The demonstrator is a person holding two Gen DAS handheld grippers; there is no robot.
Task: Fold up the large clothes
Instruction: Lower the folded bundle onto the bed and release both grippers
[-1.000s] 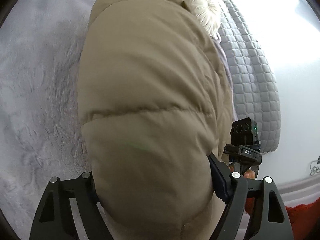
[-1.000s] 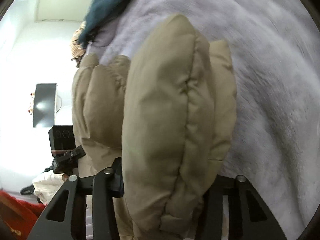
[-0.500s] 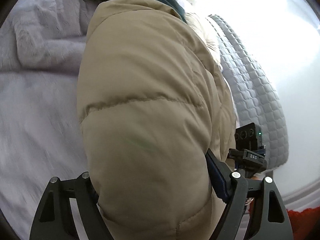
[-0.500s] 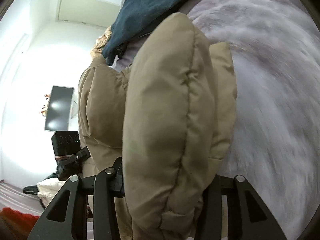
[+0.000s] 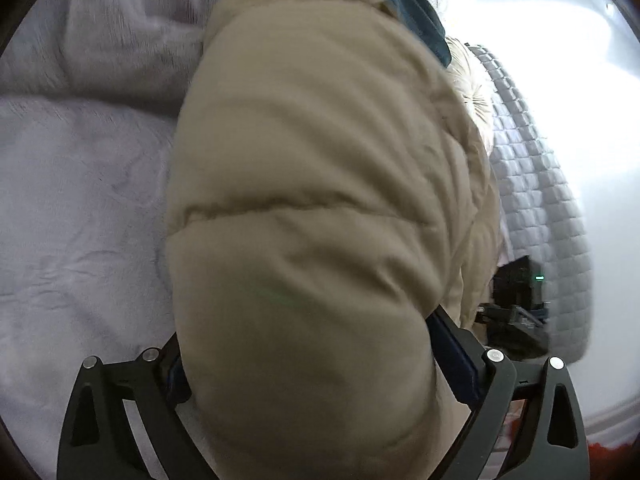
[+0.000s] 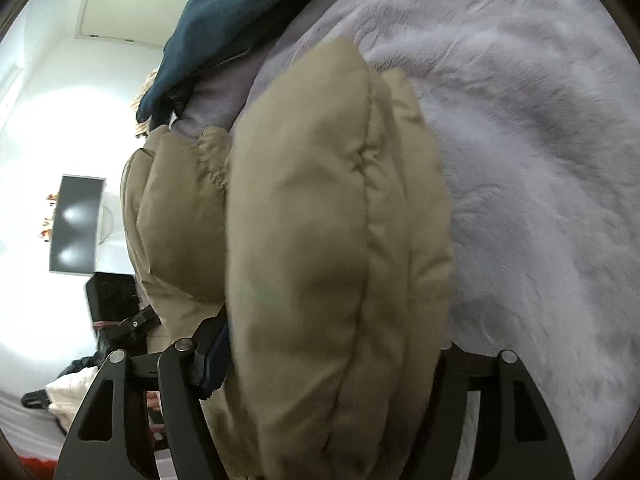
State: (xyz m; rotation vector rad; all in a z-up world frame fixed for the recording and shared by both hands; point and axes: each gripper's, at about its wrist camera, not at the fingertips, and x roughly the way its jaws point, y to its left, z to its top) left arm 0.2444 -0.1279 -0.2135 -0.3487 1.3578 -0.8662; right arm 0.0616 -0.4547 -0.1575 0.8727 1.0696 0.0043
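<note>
Puffer jacket between both grippers' jaws.

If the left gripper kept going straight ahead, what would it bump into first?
The left gripper is already clamped on the puffy tan coat, so that fills its way. Beyond the coat, probably the dark teal cloth on the fuzzy blanket, though depth is hard to judge.

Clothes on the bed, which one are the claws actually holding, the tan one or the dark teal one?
The tan puffer jacket: both claws grip its quilted bulk. The teal garment lies farther back on the lilac blanket, held by neither.
</note>
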